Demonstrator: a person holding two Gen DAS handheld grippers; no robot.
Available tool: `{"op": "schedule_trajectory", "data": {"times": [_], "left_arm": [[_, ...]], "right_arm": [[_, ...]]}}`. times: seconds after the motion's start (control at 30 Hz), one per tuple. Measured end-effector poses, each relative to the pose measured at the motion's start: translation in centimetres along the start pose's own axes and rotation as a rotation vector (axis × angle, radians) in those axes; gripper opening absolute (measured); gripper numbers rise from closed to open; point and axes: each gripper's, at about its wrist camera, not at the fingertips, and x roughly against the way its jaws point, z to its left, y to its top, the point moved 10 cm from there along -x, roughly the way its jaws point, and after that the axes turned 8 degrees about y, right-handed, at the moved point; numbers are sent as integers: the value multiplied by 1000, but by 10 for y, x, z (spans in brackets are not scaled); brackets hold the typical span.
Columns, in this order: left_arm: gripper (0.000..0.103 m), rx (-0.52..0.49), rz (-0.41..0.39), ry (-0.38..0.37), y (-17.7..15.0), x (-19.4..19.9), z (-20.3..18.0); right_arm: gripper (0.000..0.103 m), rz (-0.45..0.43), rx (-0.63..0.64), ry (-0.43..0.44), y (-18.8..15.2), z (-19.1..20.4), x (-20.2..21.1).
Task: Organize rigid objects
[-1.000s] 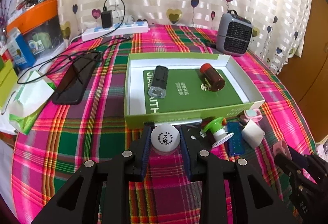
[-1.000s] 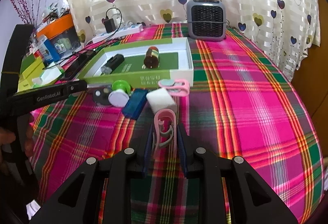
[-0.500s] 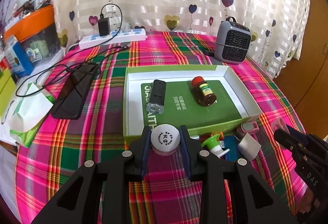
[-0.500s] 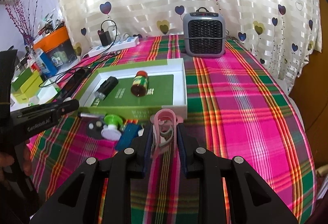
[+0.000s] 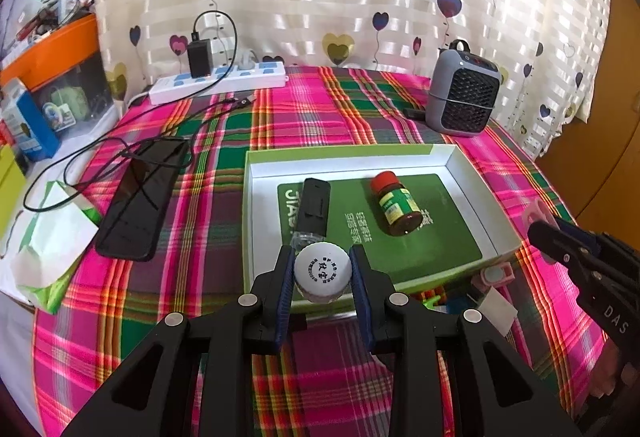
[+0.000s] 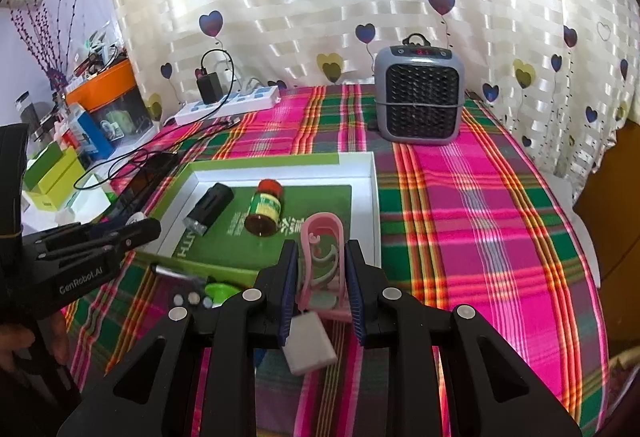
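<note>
— What sort of place are you working in?

— You're in a home. A cream curtain point(image 6: 320, 17) printed with hearts hangs behind a table spread with a pink and green plaid cloth point(image 6: 460, 205).

— Anything else domestic?

— You have a small grey fan heater point(image 6: 419, 101) at the back, a white power strip point(image 5: 218, 83) with a charger point(image 5: 199, 57) plugged in, a dark phone point(image 5: 138, 199) lying flat, and cluttered boxes point(image 6: 56, 173) on a side surface.

White-capped jar point(image 5: 322, 272) and pink clip point(image 6: 321, 257) held above green box point(image 5: 472, 177)
</note>
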Motion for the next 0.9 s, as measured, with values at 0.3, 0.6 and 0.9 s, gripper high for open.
{"op": "schedule_trajectory", "data": {"times": [0.3,0.6,0.9], "left_arm": [[26,3,26,-4,6,-20,3],[26,7,44,-8,8,-36,1],[26,8,69,-15,3,-52,-4]], "right_arm": [[24,21,3,11,19,-5,-25],[24,59,8,14,30,-11,-57],[25,110,-14,27,38,-20,-87]]}}
